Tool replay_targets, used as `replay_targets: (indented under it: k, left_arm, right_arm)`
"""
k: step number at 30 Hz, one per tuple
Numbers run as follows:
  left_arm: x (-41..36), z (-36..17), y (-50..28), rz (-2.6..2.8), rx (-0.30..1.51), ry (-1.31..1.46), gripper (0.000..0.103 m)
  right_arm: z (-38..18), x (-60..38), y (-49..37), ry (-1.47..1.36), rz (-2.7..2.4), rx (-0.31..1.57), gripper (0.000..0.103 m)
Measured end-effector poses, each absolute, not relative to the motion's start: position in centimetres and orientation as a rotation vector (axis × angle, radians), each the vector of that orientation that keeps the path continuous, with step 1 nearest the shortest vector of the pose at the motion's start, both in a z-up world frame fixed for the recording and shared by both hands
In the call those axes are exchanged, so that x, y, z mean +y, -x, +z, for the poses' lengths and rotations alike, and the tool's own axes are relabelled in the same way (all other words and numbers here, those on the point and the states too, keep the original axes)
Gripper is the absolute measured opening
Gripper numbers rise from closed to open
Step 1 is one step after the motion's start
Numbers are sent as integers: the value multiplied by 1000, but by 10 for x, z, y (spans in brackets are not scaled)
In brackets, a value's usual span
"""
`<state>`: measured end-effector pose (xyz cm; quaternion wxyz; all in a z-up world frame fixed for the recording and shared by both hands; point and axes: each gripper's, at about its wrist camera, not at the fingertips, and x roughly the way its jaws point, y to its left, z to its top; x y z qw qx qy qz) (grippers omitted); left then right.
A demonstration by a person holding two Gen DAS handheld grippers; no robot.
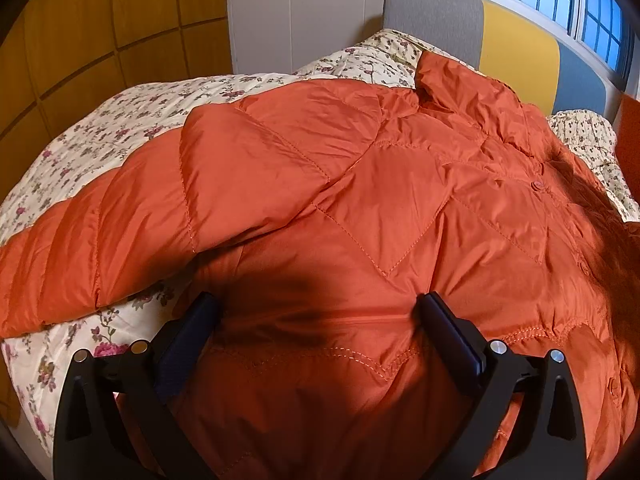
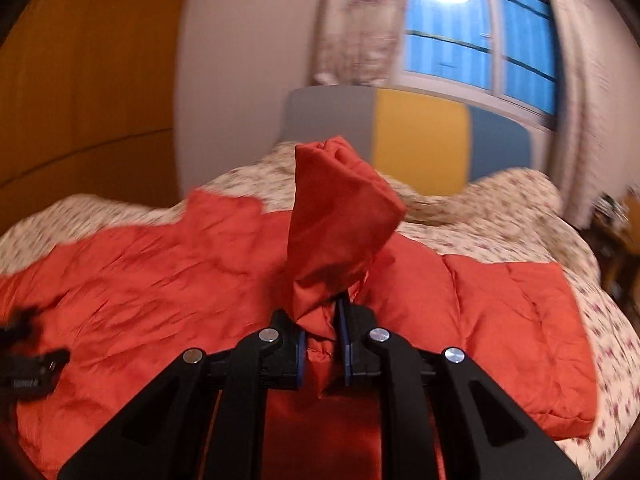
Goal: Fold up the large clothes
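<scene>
Left gripper (image 1: 316, 308) tilted down over the near part of the orange jacket (image 1: 360, 208), fingers (image 1: 448, 332) spread wide, nothing pinched between them, a dark shadow on the fabric in the gap. Right gripper (image 2: 322, 320) angled more shallowly toward the far end of the bed (image 2: 520, 208), fingers (image 2: 344, 320) drawn narrow and clamped on a bunched fold of jacket cloth that rises in a crumpled peak above the tips. Jacket spread flat across the flowered bedspread (image 1: 100, 136), collar toward the far headboard (image 1: 434, 12), one sleeve (image 1: 100, 248) stretched out to the left and lying over the spread. No container anywhere; only the bed carrying the jacket. Seen from the left wrist only: quilted stitching, a row of buttons (image 1: 538, 185) down the right side, the collar standing up, wooden wardrobe panels (image 1: 100, 20) far left. Seen from the right wrist only: the lifted fold itself, the sleeve (image 2: 520, 340) on the right lying flat, the whole window (image 2: 480, 32) with curtains either side, the headboard in grey, yellow and blue panels, and part of a black device at the left edge, too blurred to name for certain. Right view smeared overall; left view sharp.
</scene>
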<state>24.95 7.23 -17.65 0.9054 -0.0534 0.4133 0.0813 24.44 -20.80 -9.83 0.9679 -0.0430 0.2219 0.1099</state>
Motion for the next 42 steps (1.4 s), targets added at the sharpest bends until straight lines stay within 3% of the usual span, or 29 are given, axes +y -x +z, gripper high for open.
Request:
replay_targets:
  k: [13,15,17,18,19,24,27,31,32,35,36,37,39,42]
  left_arm:
    - [71,-177,-250,173,846,110,100]
    - [71,-177,-250,173,847,111,100]
    - [71,-178,-250,172,848,111,100]
    - [71,-178,-251,171,851,112,100]
    - [71,-177,-251,171,854,112,100]
    - [67,-162,-247,142,884,116,100]
    - [61,-128,-231,101,756,189,100]
    - [37,-97,-238,4,683,257,100]
    - [29,-95,-246,-24,688,260,100]
    - [-3,-99,-271,-47,690,170,100]
    - [-13,-106,-283,-35,700,116,93]
    - [-18,-113,-291,-14,718,78,80]
    - [-22,-131,-305,21,775,33,69]
    - [-12,-154,-311,44,836,86,69]
  right_arm:
    - [-157,-95,-263,450,582,655,15]
    - [-157,-97,-265,438,578,652,21]
    - [-148,-107,-261,397,587,635,53]
    - [-138,-118,-253,355,598,613,64]
    - [-128,-124,-249,324,605,591,64]
    - [-88,-193,-217,97,544,521,64]
    - [-83,-251,-215,-78,425,523,62]
    - [-87,-322,-225,-249,144,538,45]
    - [-90,-337,-229,-285,83,551,37]
    - [-95,-356,-246,-343,32,587,26]
    - [-99,-356,-258,-325,26,613,23]
    - [-100,-354,-265,-306,29,630,22]
    - [-108,-347,-284,-269,51,667,21]
    - [-134,-345,-306,-248,15,782,14]
